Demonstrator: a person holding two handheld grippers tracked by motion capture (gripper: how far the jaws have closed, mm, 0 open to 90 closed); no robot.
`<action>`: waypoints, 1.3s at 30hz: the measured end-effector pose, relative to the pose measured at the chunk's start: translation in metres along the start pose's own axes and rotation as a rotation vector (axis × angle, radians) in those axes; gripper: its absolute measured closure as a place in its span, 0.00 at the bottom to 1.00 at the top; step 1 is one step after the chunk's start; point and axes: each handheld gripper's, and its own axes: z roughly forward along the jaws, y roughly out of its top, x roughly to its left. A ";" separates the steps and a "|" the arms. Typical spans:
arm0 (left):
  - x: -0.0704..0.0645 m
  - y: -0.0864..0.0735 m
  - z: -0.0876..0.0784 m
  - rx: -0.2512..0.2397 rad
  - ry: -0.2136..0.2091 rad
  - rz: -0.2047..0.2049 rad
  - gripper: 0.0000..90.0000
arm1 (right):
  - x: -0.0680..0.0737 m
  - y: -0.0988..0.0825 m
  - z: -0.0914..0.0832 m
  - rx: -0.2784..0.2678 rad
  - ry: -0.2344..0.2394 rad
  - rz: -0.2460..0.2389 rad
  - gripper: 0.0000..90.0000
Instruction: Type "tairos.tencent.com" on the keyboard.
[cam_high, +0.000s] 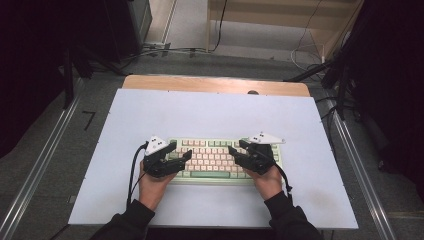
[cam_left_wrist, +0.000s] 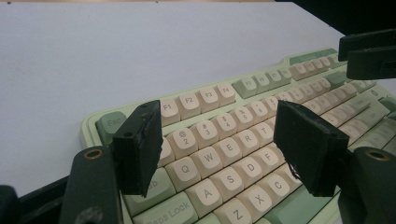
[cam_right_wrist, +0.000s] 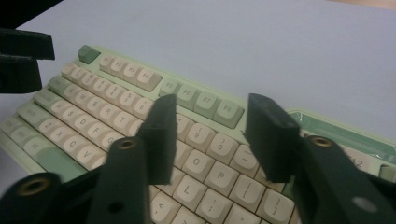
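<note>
A pale green keyboard (cam_high: 214, 161) with cream keys lies on the white table top, near its front edge. My left gripper (cam_high: 183, 150) hovers over the keyboard's left end, jaws open, nothing between them. In the left gripper view its jaws (cam_left_wrist: 217, 116) straddle the number and letter rows of the keyboard (cam_left_wrist: 219, 100) without touching a key. My right gripper (cam_high: 236, 146) hovers over the right end, also open and empty. In the right gripper view its jaws (cam_right_wrist: 212, 105) stand above the keys around O and P of the keyboard (cam_right_wrist: 107, 100).
The white board (cam_high: 210, 110) covers a wooden table (cam_high: 215, 83). Metal rails (cam_high: 45, 165) run along both sides on the floor. Cables and a wooden frame (cam_high: 280, 20) lie beyond the far edge. Each gripper's tip shows in the other's view: right gripper (cam_left_wrist: 369, 53), left gripper (cam_right_wrist: 21, 60).
</note>
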 end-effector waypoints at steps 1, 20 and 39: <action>0.000 0.000 0.000 0.002 0.000 0.000 0.37 | -0.001 0.000 0.000 0.001 0.007 -0.001 0.69; -0.001 0.000 0.000 0.010 -0.008 -0.006 0.35 | 0.001 -0.006 0.008 0.034 0.049 -0.026 0.97; -0.002 -0.001 0.002 0.018 -0.009 -0.003 0.35 | 0.002 -0.013 0.018 0.075 0.046 -0.034 0.97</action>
